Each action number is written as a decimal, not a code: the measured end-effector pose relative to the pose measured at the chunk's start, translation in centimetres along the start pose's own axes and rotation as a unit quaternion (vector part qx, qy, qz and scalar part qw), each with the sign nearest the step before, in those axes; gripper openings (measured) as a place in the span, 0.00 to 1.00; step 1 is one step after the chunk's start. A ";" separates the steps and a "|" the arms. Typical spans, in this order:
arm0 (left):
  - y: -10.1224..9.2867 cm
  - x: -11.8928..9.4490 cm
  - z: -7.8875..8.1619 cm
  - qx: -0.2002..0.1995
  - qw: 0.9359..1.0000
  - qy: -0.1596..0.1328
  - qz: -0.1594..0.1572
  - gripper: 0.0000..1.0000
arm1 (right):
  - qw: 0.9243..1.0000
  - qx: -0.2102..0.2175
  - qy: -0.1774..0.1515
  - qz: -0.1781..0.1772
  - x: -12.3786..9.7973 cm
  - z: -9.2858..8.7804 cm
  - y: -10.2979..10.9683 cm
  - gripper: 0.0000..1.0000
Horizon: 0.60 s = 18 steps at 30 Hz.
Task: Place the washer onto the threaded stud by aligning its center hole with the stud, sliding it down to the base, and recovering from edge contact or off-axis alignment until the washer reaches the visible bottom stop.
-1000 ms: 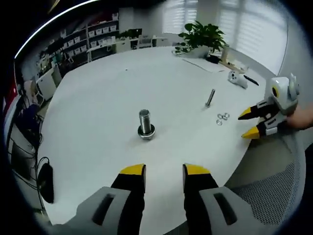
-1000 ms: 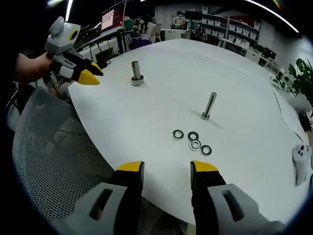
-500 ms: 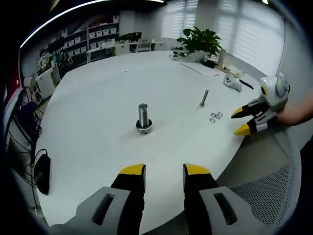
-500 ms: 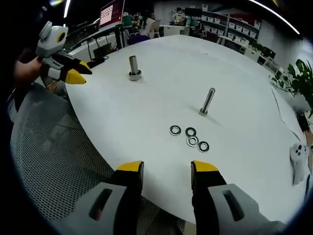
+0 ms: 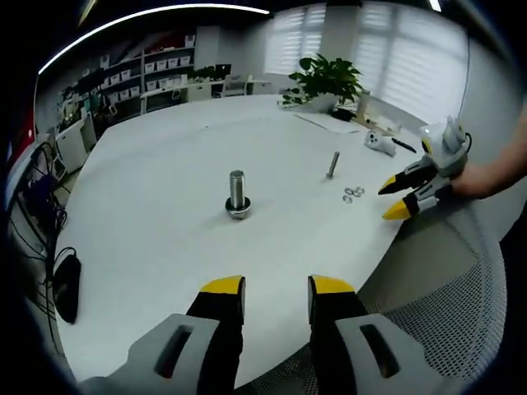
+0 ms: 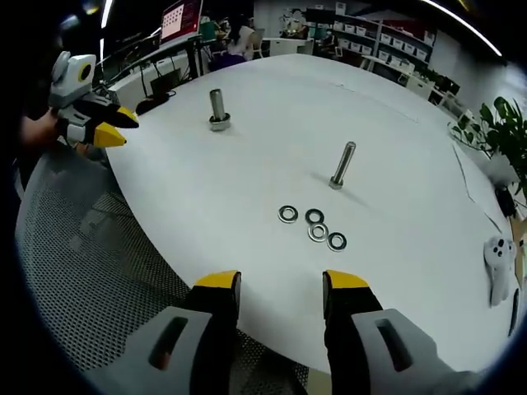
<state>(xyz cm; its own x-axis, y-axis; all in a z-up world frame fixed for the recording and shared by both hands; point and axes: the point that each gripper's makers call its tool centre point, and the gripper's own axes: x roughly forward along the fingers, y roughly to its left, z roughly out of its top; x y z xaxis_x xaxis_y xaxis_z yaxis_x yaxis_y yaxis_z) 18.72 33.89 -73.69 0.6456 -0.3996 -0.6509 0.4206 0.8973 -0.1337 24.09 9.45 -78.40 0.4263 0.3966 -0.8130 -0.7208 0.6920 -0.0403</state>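
Observation:
Two upright threaded studs stand on a round white table (image 5: 165, 239). The thick stud (image 5: 238, 194) (image 6: 218, 109) carries a washer at its base. The thin stud (image 5: 332, 164) (image 6: 341, 164) stands farther along. Several loose washers (image 6: 313, 227) (image 5: 353, 194) lie flat in a cluster near the thin stud. My left gripper (image 5: 276, 288) is open and empty at the table's near edge, and appears in the right gripper view (image 6: 111, 129) held by a hand. My right gripper (image 6: 280, 285) is open and empty, short of the washers, and appears in the left gripper view (image 5: 391, 197).
A mesh chair back (image 6: 90, 271) (image 5: 445, 313) sits below the table edge near both grippers. A white game controller (image 6: 498, 263) (image 5: 379, 141), papers and a potted plant (image 5: 329, 78) lie at the far side. Shelves and desks line the room behind.
Both grippers have drawn back from the table, so the studs and washers look smaller and farther. Nothing on the table has moved.

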 end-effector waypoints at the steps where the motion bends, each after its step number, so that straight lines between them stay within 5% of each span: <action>1: -0.1 0.1 -0.1 0.000 1.000 0.001 -0.001 0.29 | 1.000 0.001 0.000 -0.001 0.0 0.0 0.0 0.43; 18: -0.8 0.2 0.1 0.008 1.000 -0.008 -0.019 0.29 | 1.000 -0.009 0.014 -0.004 0.0 -0.4 0.0 0.44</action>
<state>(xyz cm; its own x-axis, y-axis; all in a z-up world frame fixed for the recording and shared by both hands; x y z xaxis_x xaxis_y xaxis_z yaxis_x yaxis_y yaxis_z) 18.60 33.12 -73.60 0.6386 -0.4359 -0.6342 0.4549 0.8785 -0.1458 23.87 9.21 -78.68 0.4159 0.3738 -0.8290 -0.7270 0.6843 -0.0562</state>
